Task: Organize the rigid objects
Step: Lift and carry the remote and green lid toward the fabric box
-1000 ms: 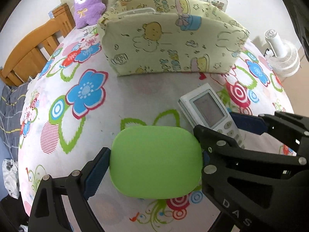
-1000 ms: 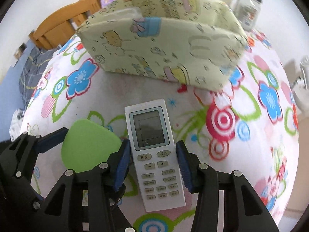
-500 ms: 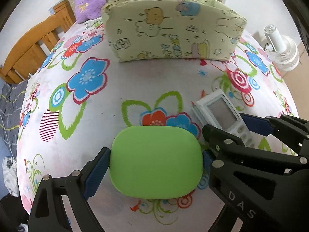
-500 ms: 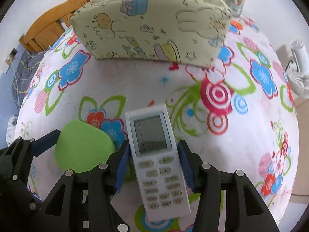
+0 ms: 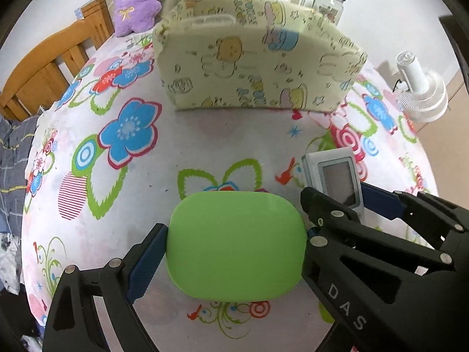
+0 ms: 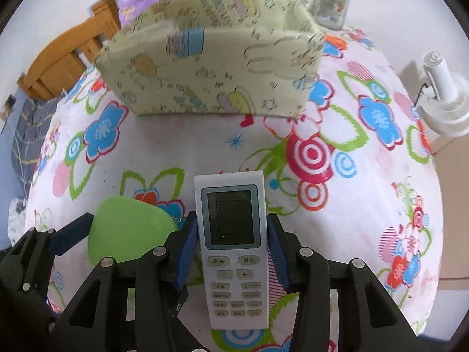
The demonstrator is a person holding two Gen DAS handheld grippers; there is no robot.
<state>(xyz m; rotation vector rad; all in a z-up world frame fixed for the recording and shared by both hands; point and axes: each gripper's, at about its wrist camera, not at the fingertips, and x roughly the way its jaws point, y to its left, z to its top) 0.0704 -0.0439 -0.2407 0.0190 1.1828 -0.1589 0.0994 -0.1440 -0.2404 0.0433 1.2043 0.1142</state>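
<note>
My left gripper (image 5: 234, 226) is shut on a green rounded case (image 5: 236, 246), one blue pad on each short side, and holds it above the floral tablecloth (image 5: 132, 176). My right gripper (image 6: 231, 234) has just closed its jaws on a white remote control (image 6: 231, 246), and the pads press its two long edges. The remote points away from me, screen up, clear of the cloth. In the right wrist view the green case (image 6: 126, 228) shows at lower left. The remote (image 5: 337, 179) also shows to the right in the left wrist view.
A pale yellow fabric box with cartoon prints (image 5: 258, 67) stands open-topped at the back of the table. Behind it are a purple plush (image 5: 136, 3) and a glass jar with a green lid (image 5: 328, 0). A wooden chair (image 5: 49, 67) is at left, a white fan (image 5: 422, 94) at right.
The right jaws went from standing apart around the lying remote to pinching it, and the remote has come up off the cloth. The green case stayed in the left grip.
</note>
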